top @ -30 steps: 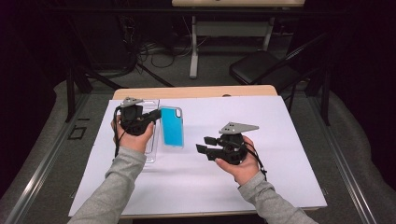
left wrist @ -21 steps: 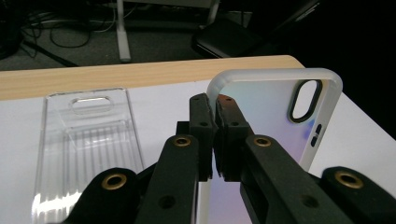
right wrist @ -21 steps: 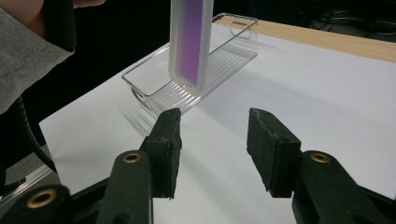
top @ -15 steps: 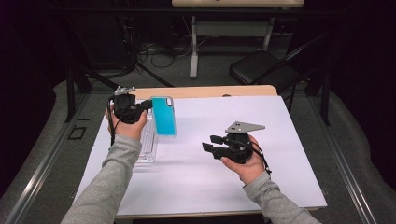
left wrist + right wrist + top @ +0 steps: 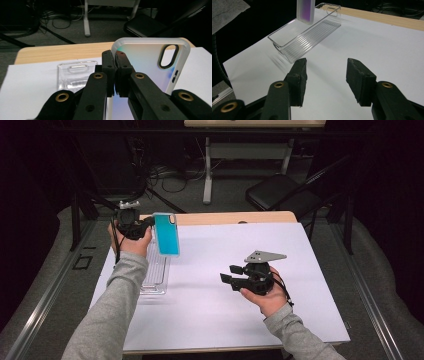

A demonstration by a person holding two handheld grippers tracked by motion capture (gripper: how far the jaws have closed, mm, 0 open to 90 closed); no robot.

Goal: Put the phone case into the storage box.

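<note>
A turquoise phone case (image 5: 166,234) with a frosted rim hangs above the table's far left. My left gripper (image 5: 145,225) is shut on its long edge. In the left gripper view the pads (image 5: 109,65) pinch the rim of the case (image 5: 147,62), whose camera cutout faces me. Below it a clear plastic tray (image 5: 155,270) lies on the white sheet, also seen as the tray (image 5: 75,72) and the tray (image 5: 304,35). My right gripper (image 5: 227,274) hovers mid-table, open and holding nothing. Its jaws (image 5: 327,72) have just been opening a little.
A white sheet (image 5: 240,320) covers most of the wooden table (image 5: 235,217). Beyond the far edge stand a black chair (image 5: 280,195), a white stand leg (image 5: 207,175) and loose cables on the floor.
My left hand has carried the phone case up and away, toward the far left corner, off the tray's near part. The right hand has stayed in place, its jaws slightly wider.
</note>
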